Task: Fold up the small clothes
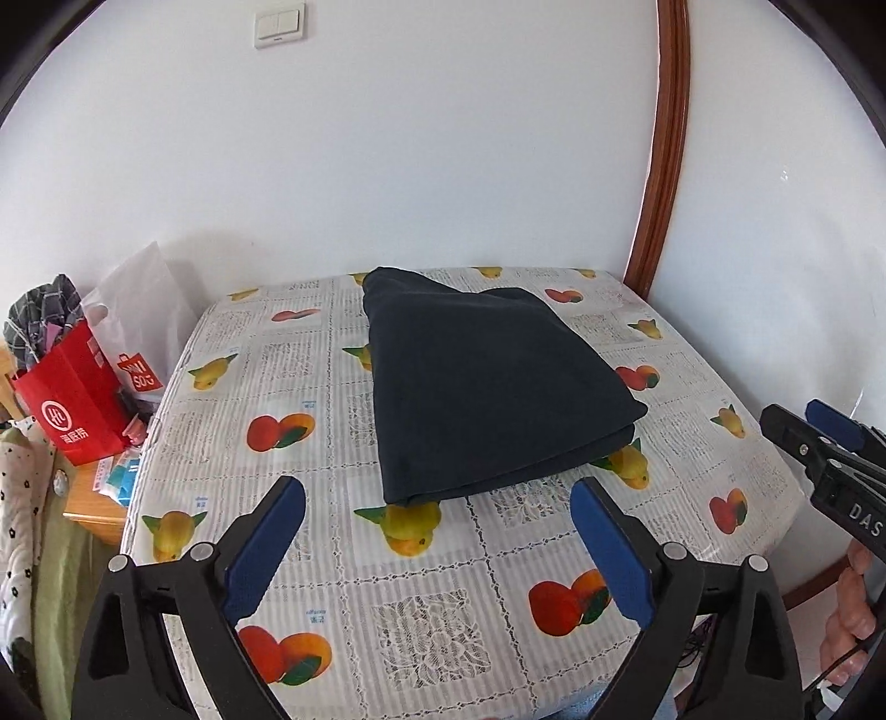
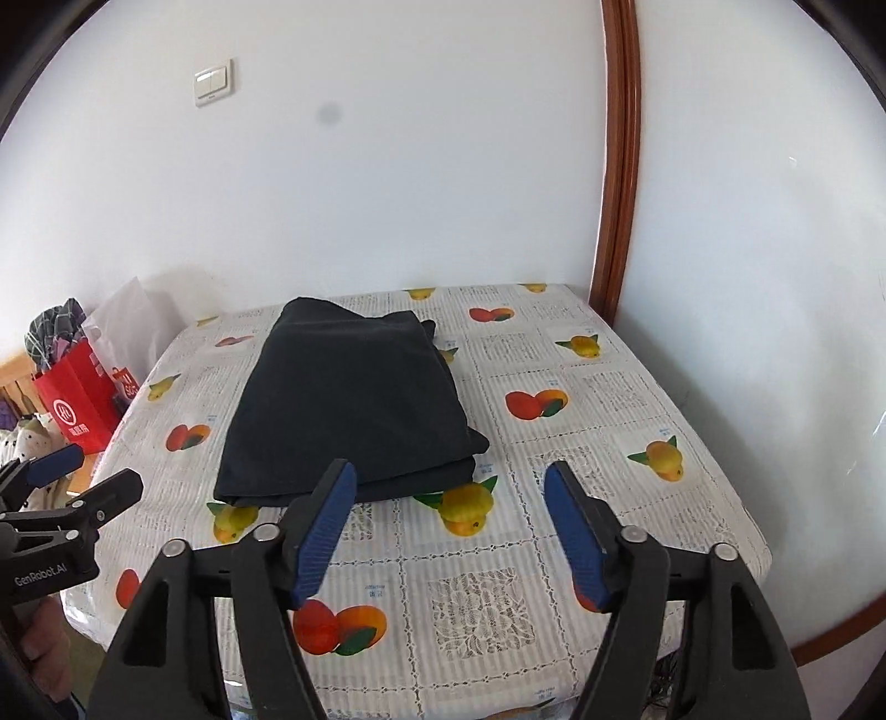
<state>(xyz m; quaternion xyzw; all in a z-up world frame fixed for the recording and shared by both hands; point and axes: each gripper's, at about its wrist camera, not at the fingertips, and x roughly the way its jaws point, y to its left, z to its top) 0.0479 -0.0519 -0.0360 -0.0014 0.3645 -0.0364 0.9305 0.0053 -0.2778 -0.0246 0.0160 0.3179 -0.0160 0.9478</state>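
On top of the table with the fruit-printed white lace-pattern plastic cloth [image 1: 421, 598] lies the folded dark navy fabric garment [image 1: 487, 387], flat, in a rough rectangle with several layers showing at its near edge. It sits toward the far half of the table, nearer the white wall [image 1: 387, 155] than the near edge, its far corner close to the wall side. Nothing touches it.

Left gripper [image 1: 437, 548], black frame with blue ribbed pads, hangs above the near part of the table, jaws spread wide, nothing between them but tablecloth below. Its fingertips [image 1: 288, 493] stand short of the garment's near edge, apart from it. Right gripper [image 2: 448, 515], same build, jaws also well apart and empty; in the right wrist view its left pad [image 2: 332, 498] overlaps the garment's near edge in the picture, whether it touches cannot be told. Each gripper shows at the edge of the other's view, side by side, apart. A hand [image 1: 847, 620] grips the right tool's handle, seen at the lower right of the left wrist view.

Left of the table: red paper shopping bag with white round logo [image 1: 72, 404] stuffed with grey checked cloth [image 1: 41, 315], a white plastic bag [image 1: 144, 310] behind it, both on a low wooden surface [image 1: 91, 504]. White double light switch [image 1: 279, 25] high on the wall. Brown curved wooden trim [image 1: 662, 155] runs up at the table's far right corner.
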